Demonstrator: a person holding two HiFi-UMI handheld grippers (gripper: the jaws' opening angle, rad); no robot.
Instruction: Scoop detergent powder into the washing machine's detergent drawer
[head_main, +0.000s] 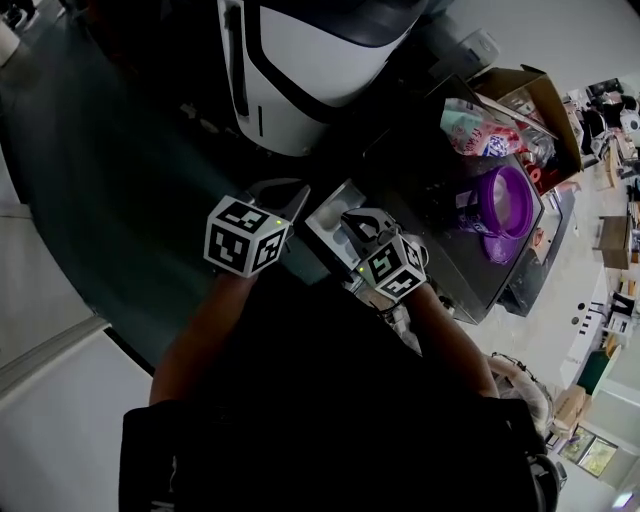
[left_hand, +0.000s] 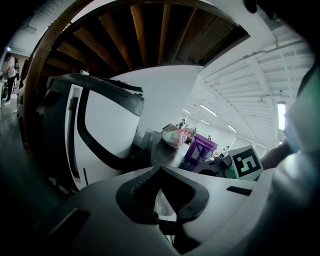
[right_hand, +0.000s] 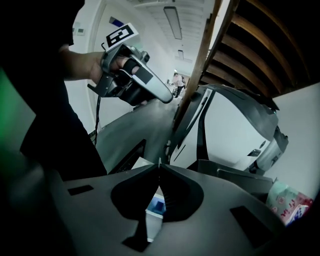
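The white washing machine (head_main: 300, 60) with dark trim stands at the top of the head view. My left gripper (head_main: 287, 197) and right gripper (head_main: 358, 222) hover side by side below it, both shut with nothing between the jaws. Between them lies a pale open box, apparently the detergent drawer (head_main: 333, 222). In the right gripper view a white and blue compartment (right_hand: 155, 207) shows under the shut jaws of the right gripper (right_hand: 159, 166). The left gripper (left_hand: 159, 170) points at the machine (left_hand: 100, 130). A colourful detergent bag (head_main: 478, 132) and a purple tub (head_main: 502, 200) sit on the dark table.
A cardboard box (head_main: 535, 100) stands behind the bag on the dark table (head_main: 470, 270) to the right. Grey floor (head_main: 90, 200) lies to the left of the machine. The left gripper (right_hand: 132, 82) shows high in the right gripper view.
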